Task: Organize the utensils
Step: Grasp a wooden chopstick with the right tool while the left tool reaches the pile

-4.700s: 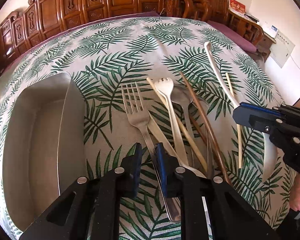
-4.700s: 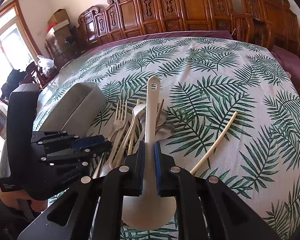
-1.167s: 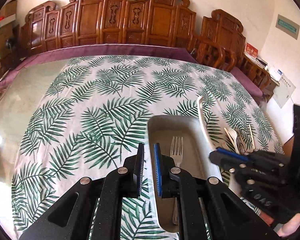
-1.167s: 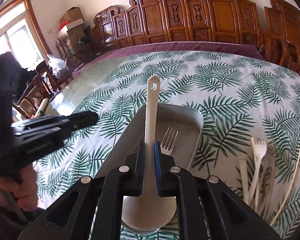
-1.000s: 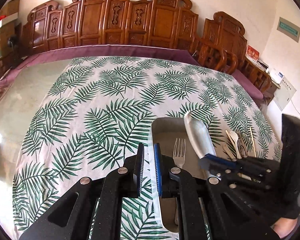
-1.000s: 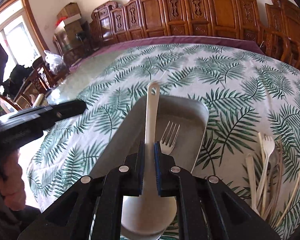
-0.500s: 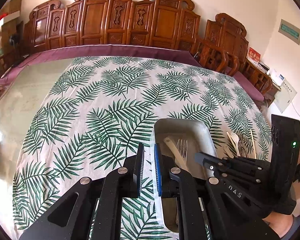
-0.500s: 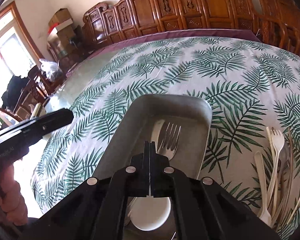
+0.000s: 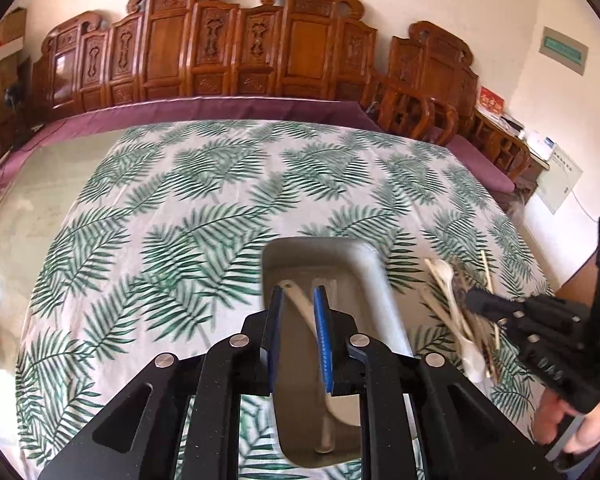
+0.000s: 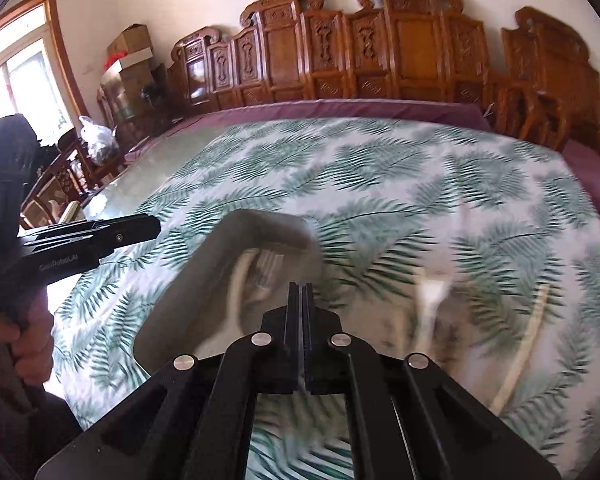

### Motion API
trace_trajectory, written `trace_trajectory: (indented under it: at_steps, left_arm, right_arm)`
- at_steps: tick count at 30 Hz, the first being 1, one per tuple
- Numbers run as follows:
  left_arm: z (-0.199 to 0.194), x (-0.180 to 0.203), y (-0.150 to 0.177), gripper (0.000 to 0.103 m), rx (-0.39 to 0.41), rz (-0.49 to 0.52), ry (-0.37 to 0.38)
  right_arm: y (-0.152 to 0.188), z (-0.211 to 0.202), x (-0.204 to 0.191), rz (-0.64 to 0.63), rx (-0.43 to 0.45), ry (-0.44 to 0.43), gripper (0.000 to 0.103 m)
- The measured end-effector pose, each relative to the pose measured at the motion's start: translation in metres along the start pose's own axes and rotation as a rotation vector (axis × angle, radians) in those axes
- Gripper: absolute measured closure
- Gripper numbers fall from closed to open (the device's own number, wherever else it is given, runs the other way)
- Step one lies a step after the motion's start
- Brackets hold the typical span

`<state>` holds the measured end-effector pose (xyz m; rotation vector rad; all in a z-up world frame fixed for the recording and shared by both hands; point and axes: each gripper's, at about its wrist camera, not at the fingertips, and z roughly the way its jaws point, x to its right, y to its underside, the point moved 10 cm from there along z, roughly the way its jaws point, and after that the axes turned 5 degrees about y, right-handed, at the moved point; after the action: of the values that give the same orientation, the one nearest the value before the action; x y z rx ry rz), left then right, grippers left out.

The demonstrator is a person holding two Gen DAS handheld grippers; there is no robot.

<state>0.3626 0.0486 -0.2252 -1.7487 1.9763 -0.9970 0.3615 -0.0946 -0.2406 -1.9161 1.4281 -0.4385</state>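
Blurring the tray [image 10: 236, 248] and loose cutlery [image 10: 432, 300] at two o'clock, your right gripper [image 10: 301, 292] is staying clamped empty; your left gripper [image 9: 300, 300] is opening, empty.

We saw a matt grey tray [image 9: 374, 280] that looked like brushed metal, lying on a woven cloth [image 9: 188, 208] printed with green fern leaves, and beyond the cloth's edge the bare tabletop [image 9: 40, 184] was smooth and glossy. In the tray lay a cream ladle [image 9: 300, 304] of smooth plastic, and beside the tray a heap of pale utensils [image 9: 456, 320] that looked like plastic and wood. The left gripper [image 9: 299, 336] was matt black plastic with blue pads and shiny metal screws, and the carved chairs [image 9: 236, 60] behind were varnished wood.
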Motion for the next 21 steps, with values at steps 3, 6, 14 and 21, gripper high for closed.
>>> trace_trajectory:
  at_steps: [3, 6, 14, 21]
  left_arm:
    - [0.001, 0.020, 0.001, 0.081, 0.003, 0.030, 0.013]
    - [0.003, 0.037, 0.003, 0.070, 0.007, 0.054, 0.021]
    - [0.012, 0.086, 0.011, 0.058, 0.016, 0.107, 0.053]
    - [0.022, 0.117, 0.025, 0.058, -0.002, 0.160, 0.067]
  right_arm:
    - [0.006, -0.020, 0.030, -0.010, 0.019, 0.053, 0.099]
    - [0.017, -0.030, 0.060, -0.024, 0.017, 0.102, 0.099]
    - [0.049, -0.024, 0.119, -0.016, -0.021, 0.176, 0.087]
    - [0.072, -0.005, 0.123, 0.051, -0.056, 0.127, 0.086]
